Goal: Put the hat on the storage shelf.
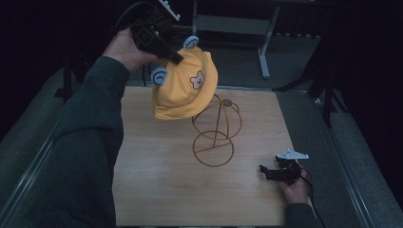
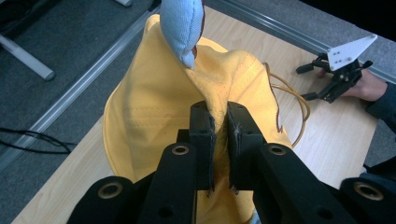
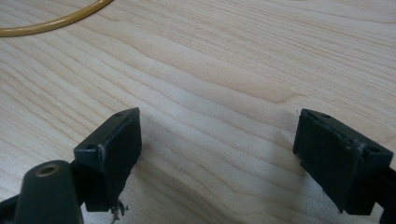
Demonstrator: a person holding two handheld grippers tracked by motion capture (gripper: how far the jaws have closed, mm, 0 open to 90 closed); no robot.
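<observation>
- The left tool [image 1: 175, 58] is being held up high over the far left part of the worktop [image 1: 157, 190], gripped in the person's left hand [image 1: 124, 47], with the dark green sleeve [image 1: 90, 142] running down to the near edge in the high view.
- Its two black jaws are pinching a fold of the yellow hat [image 1: 185, 85]; in the left gripper view the jaws are nearly together with only the bunched cloth of the hat [image 2: 154, 107] between them [image 2: 219, 135].
- The hat is hanging in the air from that grip, off the worktop, with its brim drooping toward the top of the wire stand [image 1: 216, 135], just beside the stand's upper loops; whether cloth and wire are touching cannot be told.
- The hat is showing a small bear face [image 1: 197, 80] on its front and two pale blue ears [image 1: 159, 76], one of them sticking up close to the camera in the left gripper view [image 2: 183, 28].
- The wire stand is standing upright near the middle of the worktop, its round base ring lying flat on the wood, and a piece of that ring [image 3: 56, 21] is curving through the far corner of the right gripper view.
- The right tool [image 1: 272, 172] is resting low at the near right edge of the worktop, well apart from the hat and stand, with the person's right hand [image 1: 295, 190] behind it.
- Its jaws are standing wide apart with nothing between them, just bare wood grain [image 3: 219, 135].
</observation>
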